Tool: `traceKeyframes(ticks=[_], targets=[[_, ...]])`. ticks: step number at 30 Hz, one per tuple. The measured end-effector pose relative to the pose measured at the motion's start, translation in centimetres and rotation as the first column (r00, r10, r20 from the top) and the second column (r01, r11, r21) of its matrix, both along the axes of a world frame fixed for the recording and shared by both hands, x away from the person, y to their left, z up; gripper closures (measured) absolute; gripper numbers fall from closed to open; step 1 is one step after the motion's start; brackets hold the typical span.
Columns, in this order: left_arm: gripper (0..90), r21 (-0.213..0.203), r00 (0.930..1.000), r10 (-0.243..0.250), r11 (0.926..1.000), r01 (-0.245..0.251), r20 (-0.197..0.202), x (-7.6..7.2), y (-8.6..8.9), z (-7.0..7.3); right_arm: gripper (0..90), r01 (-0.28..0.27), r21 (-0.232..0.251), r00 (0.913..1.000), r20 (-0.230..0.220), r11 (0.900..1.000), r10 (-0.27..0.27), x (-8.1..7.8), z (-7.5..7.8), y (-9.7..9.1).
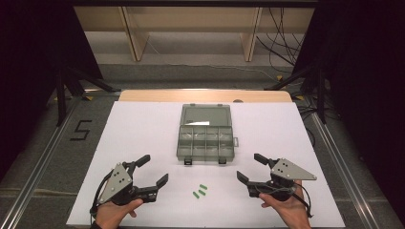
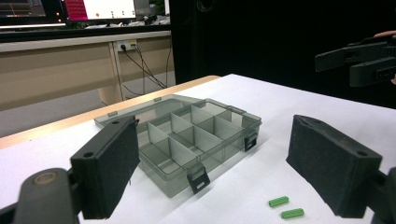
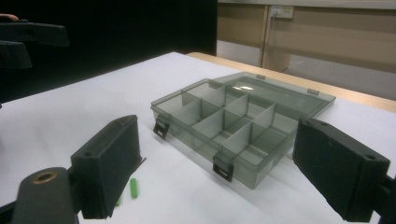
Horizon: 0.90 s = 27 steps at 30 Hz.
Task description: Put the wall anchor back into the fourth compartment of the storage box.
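A: Both tools stand released, the left tool (image 1: 149,171) and the right tool (image 1: 249,168) holding nothing, with the green pegs (image 1: 199,191) on the white surface (image 1: 143,129) between them.

B: Probably light, stiff, a bit slippery; pinch one across its middle. The compartment box (image 1: 206,138) lies open, its compartments apparently empty.
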State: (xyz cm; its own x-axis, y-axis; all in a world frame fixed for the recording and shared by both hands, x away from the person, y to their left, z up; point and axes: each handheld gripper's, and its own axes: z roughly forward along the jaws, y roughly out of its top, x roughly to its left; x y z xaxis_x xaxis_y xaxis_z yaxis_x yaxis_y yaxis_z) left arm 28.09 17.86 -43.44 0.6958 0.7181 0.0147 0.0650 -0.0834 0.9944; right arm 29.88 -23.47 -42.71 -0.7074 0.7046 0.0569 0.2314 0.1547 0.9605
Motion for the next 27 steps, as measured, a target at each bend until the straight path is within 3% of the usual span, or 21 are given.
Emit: traceKeyframes(ticks=[10, 12, 18, 20, 21, 24, 26, 27], targets=[[16.2, -0.004, 1.0, 0.002, 1.0, -0.002, -0.002, 0.0, 0.0, 0.0, 15.7, 0.008, 0.001, 1.0, -0.001, 1.0, -0.008, 0.0, 0.0, 0.0], [16.2, -0.004, 1.0, 0.002, 1.0, -0.002, -0.002, 0.0, 0.0, 0.0, 15.7, 0.009, -0.025, 0.9999, -0.007, 0.9997, -0.009, 0.1, 0.1, -0.1], [16.2, -0.003, 1.0, 0.001, 1.0, -0.001, -0.002, 0.0, -0.1, 0.0, 15.7, 0.011, -0.027, 0.9999, -0.007, 0.9996, -0.011, 0.2, 0.1, 0.1], [16.2, -0.007, 0.9999, -0.007, 0.9999, 0.008, 0.013, 0.2, -0.1, -0.1, 15.7, 0.015, -0.028, 0.9999, -0.008, 0.9995, -0.015, 0.3, 0.2, 0.2], [16.2, 0.001, 1.0, 0.004, 1.0, -0.004, -0.007, 0.0, 0.0, -0.1, 15.7, 0.016, -0.039, 0.9999, 0.006, 0.9991, -0.016, 0.4, 0.3, 0.1], [16.2, 0.001, 1.0, 0.002, 1.0, -0.002, -0.004, 0.0, -0.1, -0.1, 15.6, 0.026, -0.061, 0.9996, 0.011, 0.9978, -0.025, 0.7, 0.4, 0.3], [16.2, 0.003, 1.0, 0.003, 1.0, -0.003, -0.004, 0.0, -0.1, -0.1, 15.6, 0.017, -0.073, 0.9999, 0.003, 0.9972, -0.017, 1.0, 0.5, 0.6], [16.2, 0.003, 1.0, 0.003, 1.0, -0.003, -0.004, 0.1, -0.1, -0.1, 15.5, 0.016, -0.103, 0.9997, -0.017, 0.9945, -0.018, 1.1, 0.7, 0.7]])
